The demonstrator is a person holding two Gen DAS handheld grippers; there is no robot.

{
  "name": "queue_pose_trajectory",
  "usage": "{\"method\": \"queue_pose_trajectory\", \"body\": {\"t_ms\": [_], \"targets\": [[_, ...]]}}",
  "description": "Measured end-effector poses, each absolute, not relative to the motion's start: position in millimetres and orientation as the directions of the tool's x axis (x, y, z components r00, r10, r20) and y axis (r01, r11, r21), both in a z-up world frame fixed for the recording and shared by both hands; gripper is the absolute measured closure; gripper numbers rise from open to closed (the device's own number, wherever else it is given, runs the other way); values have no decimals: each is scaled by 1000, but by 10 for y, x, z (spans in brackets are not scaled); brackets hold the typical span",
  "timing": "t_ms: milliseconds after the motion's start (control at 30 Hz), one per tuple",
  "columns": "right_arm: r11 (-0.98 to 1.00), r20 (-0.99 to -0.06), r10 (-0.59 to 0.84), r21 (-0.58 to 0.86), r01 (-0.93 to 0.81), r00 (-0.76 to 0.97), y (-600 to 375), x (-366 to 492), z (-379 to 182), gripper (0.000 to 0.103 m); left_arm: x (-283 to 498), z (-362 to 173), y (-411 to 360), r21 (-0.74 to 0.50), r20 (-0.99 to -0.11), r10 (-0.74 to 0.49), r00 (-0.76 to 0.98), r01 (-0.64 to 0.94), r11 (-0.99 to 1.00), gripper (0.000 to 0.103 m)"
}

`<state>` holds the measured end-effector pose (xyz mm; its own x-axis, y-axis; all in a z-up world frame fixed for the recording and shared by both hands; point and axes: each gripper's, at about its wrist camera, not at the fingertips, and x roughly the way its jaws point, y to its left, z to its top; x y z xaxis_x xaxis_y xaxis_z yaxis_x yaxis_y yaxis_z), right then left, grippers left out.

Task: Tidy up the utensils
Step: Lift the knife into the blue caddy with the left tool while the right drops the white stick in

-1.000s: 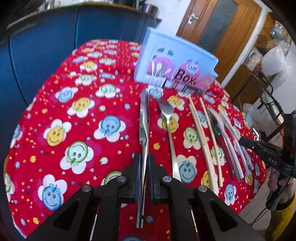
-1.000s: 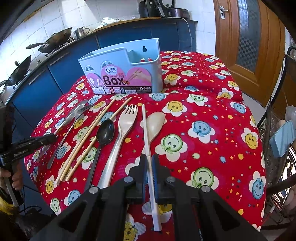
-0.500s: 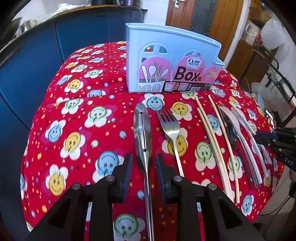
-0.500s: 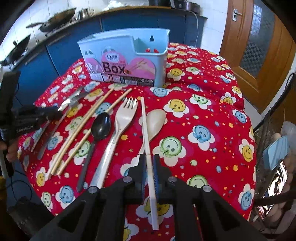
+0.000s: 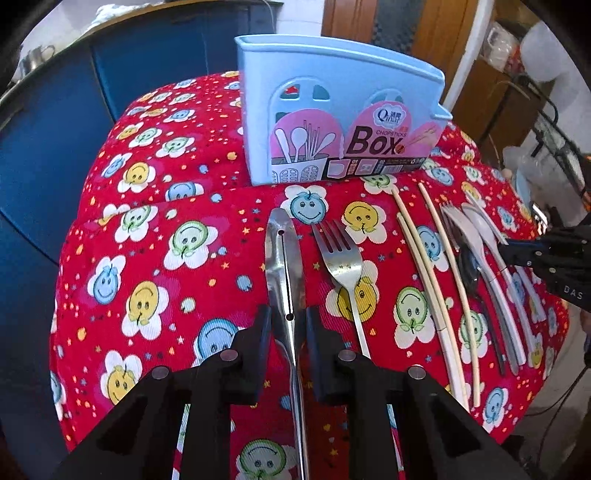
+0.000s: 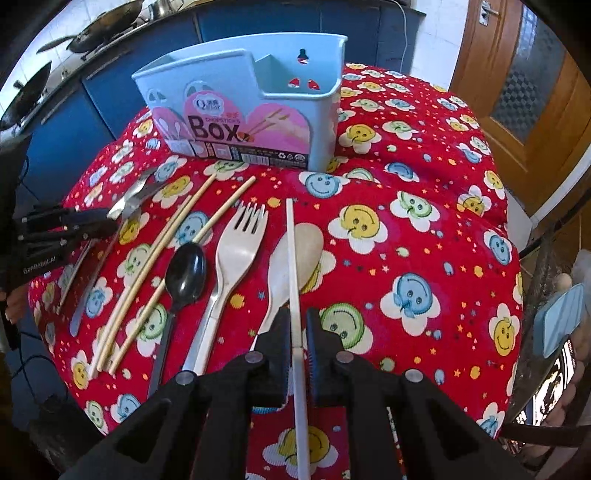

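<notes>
While both utensils point at the box [image 5: 332, 110], right fingers [image 6: 316, 332] pinch the chopstick [image 6: 293, 266]; left fingers [image 5: 264, 332], closing, flank the steel utensil [image 5: 282, 258].

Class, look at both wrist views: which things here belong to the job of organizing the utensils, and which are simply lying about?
Part of the job:
- blue chopsticks box
- metal knife
- metal fork
- wooden chopsticks
- black spoon
- beige fork
- beige spoon
- white chopstick

Lying about:
- woks
- wooden door
</notes>
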<state>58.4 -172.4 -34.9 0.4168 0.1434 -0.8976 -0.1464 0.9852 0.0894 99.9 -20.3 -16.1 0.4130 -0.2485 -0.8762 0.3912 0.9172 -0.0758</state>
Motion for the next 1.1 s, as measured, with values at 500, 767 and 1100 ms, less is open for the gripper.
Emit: {"method": "queue_pose_trajectory", "body": {"t_ms": [500,767,1100], "targets": [[954,-628,268,281,-108,731,-1814,206,234,96,520,558,41,-259,-583,-492,646,427,867,84],[953,-487,249,279,-121,837,-1756,370,583,96,812,1001,56,-277,-441,-506,741,424,862,84],[957,-404,220,266,-115,888,-1823,854,937,96,1457,1412,-115,-248,-316,-441,840,376,893,84]]}}
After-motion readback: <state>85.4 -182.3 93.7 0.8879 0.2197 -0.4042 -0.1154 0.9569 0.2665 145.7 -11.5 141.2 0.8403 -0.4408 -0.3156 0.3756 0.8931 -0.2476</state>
